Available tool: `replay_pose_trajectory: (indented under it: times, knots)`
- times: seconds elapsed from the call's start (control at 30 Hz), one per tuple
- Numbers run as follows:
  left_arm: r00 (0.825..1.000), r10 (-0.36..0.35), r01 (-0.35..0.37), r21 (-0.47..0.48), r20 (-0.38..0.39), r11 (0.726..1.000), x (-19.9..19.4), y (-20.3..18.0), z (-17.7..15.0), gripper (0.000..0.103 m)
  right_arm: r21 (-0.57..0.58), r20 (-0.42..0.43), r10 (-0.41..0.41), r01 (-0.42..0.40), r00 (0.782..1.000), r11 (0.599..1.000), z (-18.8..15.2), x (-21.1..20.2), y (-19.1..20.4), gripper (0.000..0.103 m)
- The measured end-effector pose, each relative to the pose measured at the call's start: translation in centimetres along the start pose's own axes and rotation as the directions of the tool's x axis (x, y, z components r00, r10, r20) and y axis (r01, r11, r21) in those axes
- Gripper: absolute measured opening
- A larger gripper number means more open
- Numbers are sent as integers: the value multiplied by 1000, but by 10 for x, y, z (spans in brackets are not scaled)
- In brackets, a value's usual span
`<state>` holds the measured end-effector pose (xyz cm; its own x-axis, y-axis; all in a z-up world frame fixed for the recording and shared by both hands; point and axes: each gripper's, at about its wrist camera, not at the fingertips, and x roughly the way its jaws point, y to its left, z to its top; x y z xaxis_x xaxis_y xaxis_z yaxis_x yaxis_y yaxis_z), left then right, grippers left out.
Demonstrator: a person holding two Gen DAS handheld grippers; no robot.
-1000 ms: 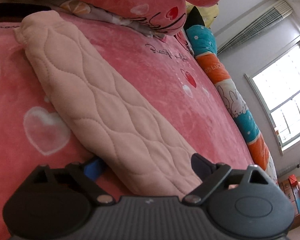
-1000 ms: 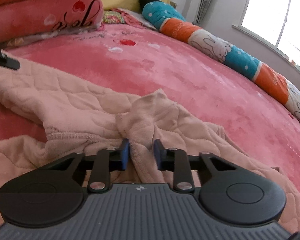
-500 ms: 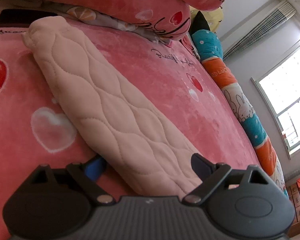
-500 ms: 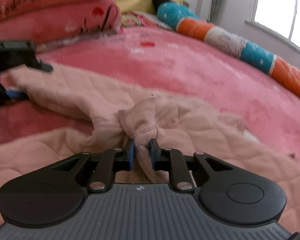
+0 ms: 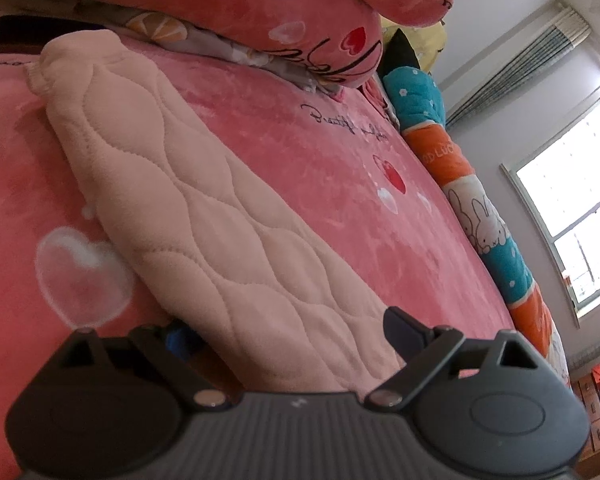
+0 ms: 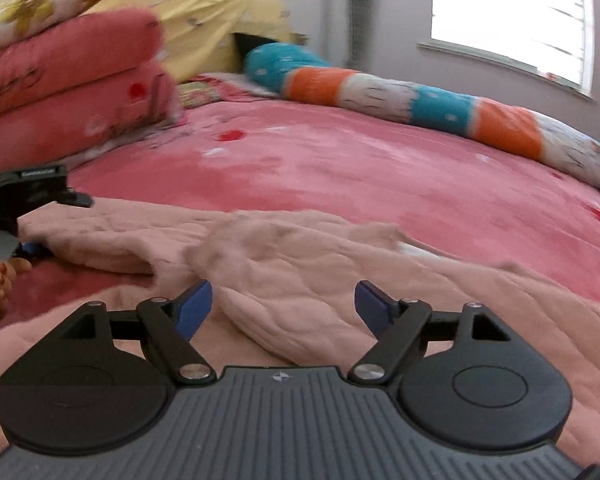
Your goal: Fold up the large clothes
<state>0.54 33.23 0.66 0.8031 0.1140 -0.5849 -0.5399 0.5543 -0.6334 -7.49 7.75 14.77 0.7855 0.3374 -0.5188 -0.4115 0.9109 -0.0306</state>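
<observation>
A pale pink quilted garment lies on the pink bed. In the left wrist view one long sleeve or leg (image 5: 204,200) stretches away to its cuff (image 5: 76,52). My left gripper (image 5: 288,330) is open, its jaws wide on either side of the near end of that part. In the right wrist view the bunched garment (image 6: 300,264) lies just ahead of my right gripper (image 6: 284,308), which is open and holds nothing. The left gripper (image 6: 28,196) shows at the left edge there, at the garment's end.
Stacked pink pillows (image 5: 260,4) and a yellow one (image 6: 220,20) lie at the bed's head. A long teal, orange and white bolster (image 6: 440,108) runs along the far side below a window (image 6: 512,12). Pink heart-print bedding (image 5: 340,184) lies between.
My right gripper has opened and let go of the garment fold it was pinching, which dropped back onto the pile. The left gripper stays open around the sleeve, barely shifted.
</observation>
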Motion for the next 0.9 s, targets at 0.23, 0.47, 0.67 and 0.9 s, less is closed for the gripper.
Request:
replay_pose_trajectory:
  times: [0.23,0.47,0.67,0.9]
  knots:
    - [1000,-16,16,-6,20,1000,9,-2,3,97,133,-3,-138,137,990,982,-42,-70,-36,101]
    - [999,-24,26,-73,33,997,10,13,11,26,266,-60,-226,234,972,935,-82,-106,-65,103]
    - [992,-75,87,-114,100,990,2,16,12,16,473,-60,-225,227,972,851,-96,-120,-107,103]
    - [971,-156,163,-22,180,986,-12,-13,19,15,623,-18,-221,184,975,760,-107,-125,-136,103]
